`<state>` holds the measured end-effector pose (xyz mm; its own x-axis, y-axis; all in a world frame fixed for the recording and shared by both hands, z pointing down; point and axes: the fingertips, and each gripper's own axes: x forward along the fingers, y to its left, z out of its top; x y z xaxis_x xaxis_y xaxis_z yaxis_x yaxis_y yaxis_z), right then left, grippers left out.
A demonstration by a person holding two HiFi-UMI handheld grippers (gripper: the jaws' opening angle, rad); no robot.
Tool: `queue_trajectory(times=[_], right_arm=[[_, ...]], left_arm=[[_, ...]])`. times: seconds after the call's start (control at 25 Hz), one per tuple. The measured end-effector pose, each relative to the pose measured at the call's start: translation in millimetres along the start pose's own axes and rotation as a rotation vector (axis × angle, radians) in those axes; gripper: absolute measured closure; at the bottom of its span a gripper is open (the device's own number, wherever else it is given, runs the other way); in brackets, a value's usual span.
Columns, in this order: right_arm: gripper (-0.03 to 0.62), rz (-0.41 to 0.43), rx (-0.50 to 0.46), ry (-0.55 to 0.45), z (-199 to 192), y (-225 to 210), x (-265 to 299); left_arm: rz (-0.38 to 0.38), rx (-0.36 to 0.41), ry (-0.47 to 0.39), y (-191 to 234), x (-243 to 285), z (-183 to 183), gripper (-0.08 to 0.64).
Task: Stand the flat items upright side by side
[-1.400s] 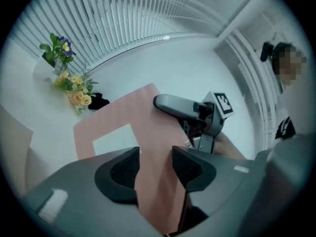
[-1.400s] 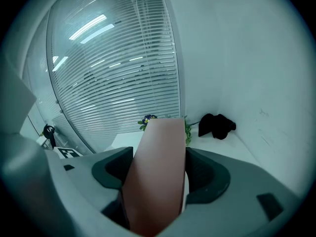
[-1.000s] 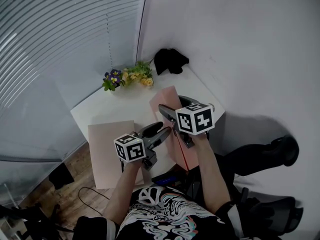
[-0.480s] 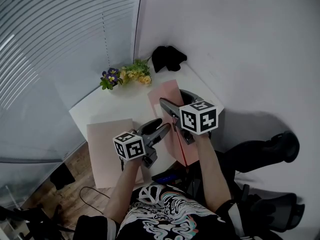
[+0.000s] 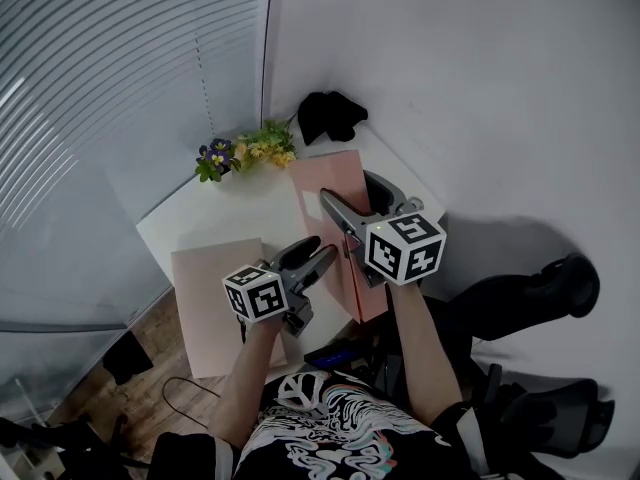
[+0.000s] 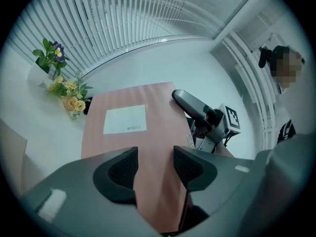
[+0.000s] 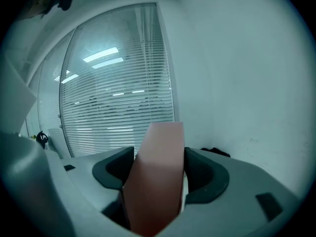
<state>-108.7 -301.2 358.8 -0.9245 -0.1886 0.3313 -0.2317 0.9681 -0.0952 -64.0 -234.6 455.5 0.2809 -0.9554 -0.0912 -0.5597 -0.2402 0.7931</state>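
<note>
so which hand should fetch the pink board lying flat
Left, probably. The flat board lies just beside the left gripper; the right gripper is across the raised board, which both clamp.

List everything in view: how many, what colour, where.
held box: one, pink, tilted up over the table's right side, between both grippers
label: one, white, on the held box's broad face
lying box: one, pink, flat at the table's front left
flowers: one bunch, yellow and purple with green leaves, at the back of the table by the blinds
bundle: one, black, perhaps cloth, in the table's far corner against the wall
table: one, white, set into the room's corner
blinds: one set, pale grey, along the left side
left gripper: one, grey with a black-and-white cube, shut on the held box's near edge
right gripper: one, grey with a black-and-white cube, shut on the held box
</note>
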Motion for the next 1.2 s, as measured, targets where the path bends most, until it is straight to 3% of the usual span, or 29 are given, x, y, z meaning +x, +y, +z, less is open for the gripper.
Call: queue_trajectory(times=[0.52, 1.2], right_arm=[[0.275, -0.047, -0.100, -0.334, 6, 19, -57], [0.278, -0.184, -0.102, -0.359, -21, 35, -103]], left_arm=[[-0.002, 0.000, 0.037, -5, -6, -15, 0.350], [-0.002, -0.014, 0.112, -11, -23, -43, 0.351]])
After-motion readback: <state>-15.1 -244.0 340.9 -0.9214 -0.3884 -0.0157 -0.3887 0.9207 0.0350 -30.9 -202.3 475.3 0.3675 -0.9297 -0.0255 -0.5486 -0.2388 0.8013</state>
